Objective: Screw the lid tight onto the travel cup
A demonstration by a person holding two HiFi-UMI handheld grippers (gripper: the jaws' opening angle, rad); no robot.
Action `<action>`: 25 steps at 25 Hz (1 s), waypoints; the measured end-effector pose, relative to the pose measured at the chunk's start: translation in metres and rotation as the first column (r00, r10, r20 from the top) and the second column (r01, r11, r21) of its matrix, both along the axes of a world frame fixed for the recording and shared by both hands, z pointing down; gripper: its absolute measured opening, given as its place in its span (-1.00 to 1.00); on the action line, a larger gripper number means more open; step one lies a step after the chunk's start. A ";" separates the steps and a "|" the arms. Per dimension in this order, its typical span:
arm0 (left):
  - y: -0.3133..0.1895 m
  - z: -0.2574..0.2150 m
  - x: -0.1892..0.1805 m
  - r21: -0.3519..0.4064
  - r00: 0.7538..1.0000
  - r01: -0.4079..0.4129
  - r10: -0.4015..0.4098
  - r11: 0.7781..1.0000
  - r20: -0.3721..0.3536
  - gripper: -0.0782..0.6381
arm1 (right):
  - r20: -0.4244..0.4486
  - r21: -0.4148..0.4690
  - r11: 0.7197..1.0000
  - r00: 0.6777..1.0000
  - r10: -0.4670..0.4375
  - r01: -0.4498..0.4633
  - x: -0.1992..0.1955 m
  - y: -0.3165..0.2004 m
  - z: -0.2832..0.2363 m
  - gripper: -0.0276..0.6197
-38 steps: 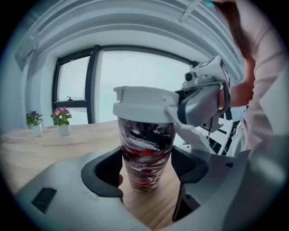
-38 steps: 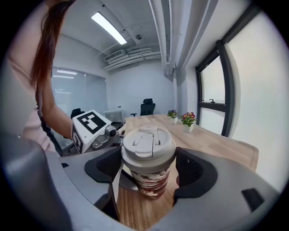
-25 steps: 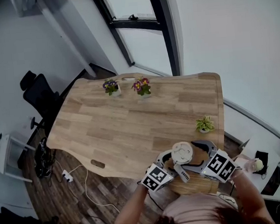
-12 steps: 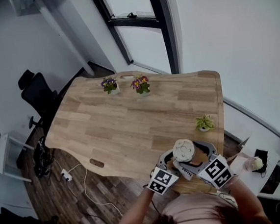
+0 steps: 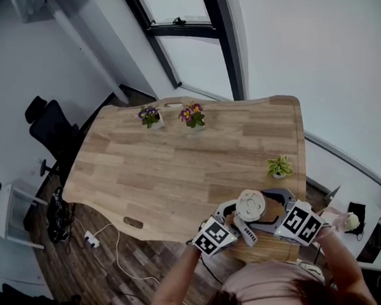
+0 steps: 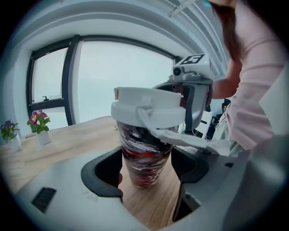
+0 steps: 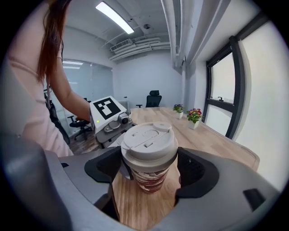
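Left gripper: the left gripper (image 6: 146,175) has its jaws drawn in against the lower body of the cup (image 6: 143,144), one pad on each side, and steadies it.
Cup: it stands upright on the table (image 5: 178,163), close to the near edge and right in front of the person, between the two grippers.
Lid: the lid (image 7: 149,143) sits on the mouth of the cup and looks roughly level. No gap shows under its rim from either gripper view.
Right gripper: the right gripper (image 7: 151,170) is clamped round the lid's rim, pads pressed to both sides, higher up than the other gripper's hold.
Done so far: the lid is placed on the cup, and both holds needed for twisting are in place, body below and lid above.
Left to do: by my reading the tightening itself is either under way or about to start. The pictures cannot show how far the thread has taken.
Finish: the lid needs turning until it stops, then both grippers need to let go.
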State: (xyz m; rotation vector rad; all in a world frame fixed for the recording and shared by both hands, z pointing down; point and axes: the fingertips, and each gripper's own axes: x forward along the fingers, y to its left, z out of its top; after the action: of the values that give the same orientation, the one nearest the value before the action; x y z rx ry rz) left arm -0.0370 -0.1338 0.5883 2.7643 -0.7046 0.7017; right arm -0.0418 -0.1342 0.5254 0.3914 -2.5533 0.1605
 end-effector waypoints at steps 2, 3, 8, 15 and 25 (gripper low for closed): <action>-0.001 -0.001 0.000 0.009 1.000 0.029 -0.029 1.000 -0.007 0.14 | 0.009 0.007 1.000 1.000 0.026 -0.026 0.000 -0.001 -0.001 0.19; -0.002 -0.001 0.000 0.017 0.999 0.052 -0.052 0.999 -0.013 0.14 | 0.017 0.012 0.999 0.999 0.049 -0.049 0.000 -0.002 -0.001 0.19; -0.007 -0.002 0.003 0.055 0.979 0.197 -0.194 0.979 -0.057 0.14 | 0.060 0.025 0.981 0.980 0.189 -0.191 0.003 -0.007 -0.001 0.19; -0.005 0.000 0.002 0.041 0.993 0.118 -0.117 0.992 -0.035 0.14 | 0.066 -0.026 0.989 0.987 0.148 -0.147 0.007 -0.005 -0.004 0.19; -0.005 0.001 -0.002 0.022 0.998 0.058 -0.058 0.998 -0.004 0.14 | 0.045 0.021 0.992 0.992 0.120 -0.121 0.001 -0.006 -0.002 0.19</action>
State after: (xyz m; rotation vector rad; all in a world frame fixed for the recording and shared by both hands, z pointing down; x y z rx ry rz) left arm -0.0386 -0.1389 0.5897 2.7522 -0.7936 0.6809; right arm -0.0408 -0.1398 0.5229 0.5567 -2.5768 0.1856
